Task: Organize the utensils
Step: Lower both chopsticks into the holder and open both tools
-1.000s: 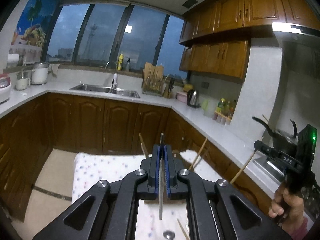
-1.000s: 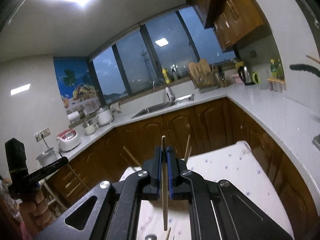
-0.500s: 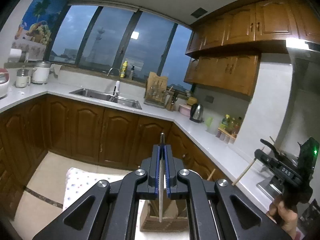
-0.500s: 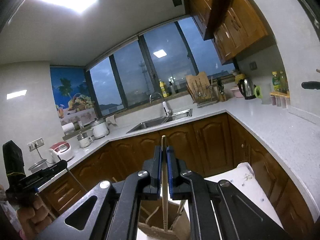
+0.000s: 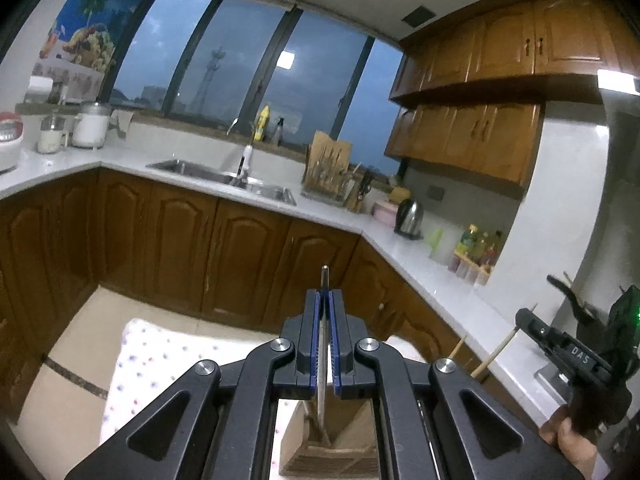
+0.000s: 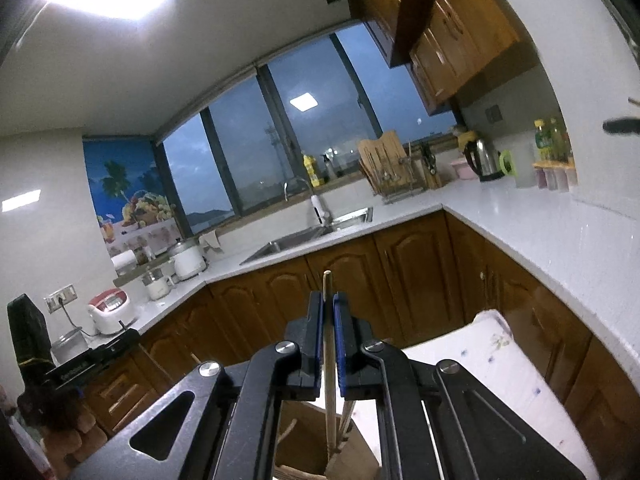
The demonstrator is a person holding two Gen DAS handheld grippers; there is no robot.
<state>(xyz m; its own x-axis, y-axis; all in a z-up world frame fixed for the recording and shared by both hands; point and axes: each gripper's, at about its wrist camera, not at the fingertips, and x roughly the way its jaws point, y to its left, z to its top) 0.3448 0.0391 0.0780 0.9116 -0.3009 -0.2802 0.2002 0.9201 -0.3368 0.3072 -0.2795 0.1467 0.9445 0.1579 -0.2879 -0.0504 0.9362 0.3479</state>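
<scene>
My left gripper (image 5: 324, 300) is shut on a thin metal utensil handle (image 5: 323, 344) that stands upright between the blue pads; its lower end reaches into a brown cardboard holder (image 5: 332, 452) below. My right gripper (image 6: 328, 300) is shut on a wooden chopstick (image 6: 329, 360), also upright, its lower end down in the same cardboard holder (image 6: 352, 460), where other sticks stand. The right gripper (image 5: 568, 352) also shows at the right of the left wrist view with the chopstick (image 5: 496, 350) slanting below it. The left gripper (image 6: 84, 364) shows at the left of the right wrist view.
The holder stands on a white dotted cloth (image 5: 160, 352) over a table. Brown cabinets (image 5: 180, 248) and a white L-shaped counter (image 5: 420, 264) surround it, with a sink (image 5: 224, 178), kettle (image 5: 410, 216), knife rack and bottles. A stove pan handle (image 5: 568, 292) is at the right.
Both grippers have moved over the cardboard holder, which has come into view below them. The utensil and chopstick tips now reach down into it. Both grippers stay shut.
</scene>
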